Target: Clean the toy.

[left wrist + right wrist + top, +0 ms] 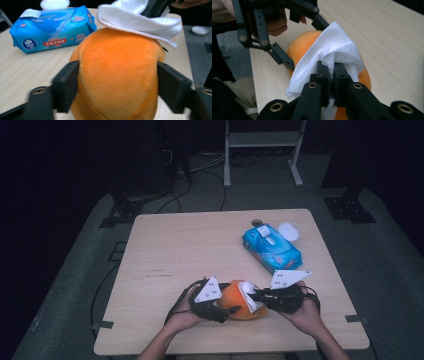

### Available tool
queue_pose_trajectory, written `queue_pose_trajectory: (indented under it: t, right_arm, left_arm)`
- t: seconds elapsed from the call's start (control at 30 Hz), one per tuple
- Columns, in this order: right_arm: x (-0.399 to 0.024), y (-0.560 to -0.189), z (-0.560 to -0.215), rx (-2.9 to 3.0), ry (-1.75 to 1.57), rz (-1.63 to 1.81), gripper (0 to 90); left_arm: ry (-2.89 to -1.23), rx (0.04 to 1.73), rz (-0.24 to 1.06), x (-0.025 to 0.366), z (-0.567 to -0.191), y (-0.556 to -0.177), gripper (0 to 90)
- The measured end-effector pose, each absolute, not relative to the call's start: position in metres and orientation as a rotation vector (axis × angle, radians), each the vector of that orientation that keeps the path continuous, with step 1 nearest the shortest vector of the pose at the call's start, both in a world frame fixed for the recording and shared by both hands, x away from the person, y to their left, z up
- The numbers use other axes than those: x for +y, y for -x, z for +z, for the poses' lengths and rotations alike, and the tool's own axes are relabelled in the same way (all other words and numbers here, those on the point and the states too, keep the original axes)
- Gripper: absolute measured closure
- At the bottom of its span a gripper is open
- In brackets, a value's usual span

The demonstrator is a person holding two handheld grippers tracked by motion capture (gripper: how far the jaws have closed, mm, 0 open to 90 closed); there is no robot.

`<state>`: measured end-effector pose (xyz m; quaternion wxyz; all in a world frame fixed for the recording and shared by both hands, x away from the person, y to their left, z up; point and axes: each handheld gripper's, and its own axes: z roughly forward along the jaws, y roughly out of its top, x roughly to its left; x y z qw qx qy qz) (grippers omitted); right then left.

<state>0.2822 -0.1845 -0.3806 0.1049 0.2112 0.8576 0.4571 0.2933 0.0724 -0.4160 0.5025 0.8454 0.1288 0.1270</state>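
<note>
Grippers working together: wipe the orange plush toy while it is braced.
High view: your left gripper [227, 312] steadies the orange plush toy [235, 301] at the table's [190, 245] near edge. Left gripper view: jaws clamp its flanks; keep that hold firm. The blue wipes pack [51, 30] lies behind with its flap open. Right gripper view: your right gripper [331, 75] is clenched on the white wipe [332, 50]; press evenly.

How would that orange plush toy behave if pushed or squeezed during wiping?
The orange plush toy looks soft and fuzzy, so it probably dents under the left gripper. Its rounded shape suggests it could roll if released. It is likely light.
</note>
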Motion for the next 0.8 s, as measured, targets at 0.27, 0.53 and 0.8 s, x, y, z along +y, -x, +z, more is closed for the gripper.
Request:
queue_pose_trajectory:
  t: [0.27,0.53,0.8]
  right_arm:
    - [-0.199,-0.289,-0.391,2.535,-0.704,1.343,84.6]
    - [-0.189,-0.280,-0.379,2.510,-0.647,1.366,84.7]
    - [-0.188,-0.280,-0.376,2.510,-0.614,1.336,84.8]
  left_arm:
    - [-1.984,0.465,0.127,0.078,-0.427,-0.308,10.5]
    - [-1.983,0.375,0.246,0.074,-0.418,-0.297,33.1]
    - [-1.988,0.383,0.239,0.070,-0.419,-0.296,21.2]
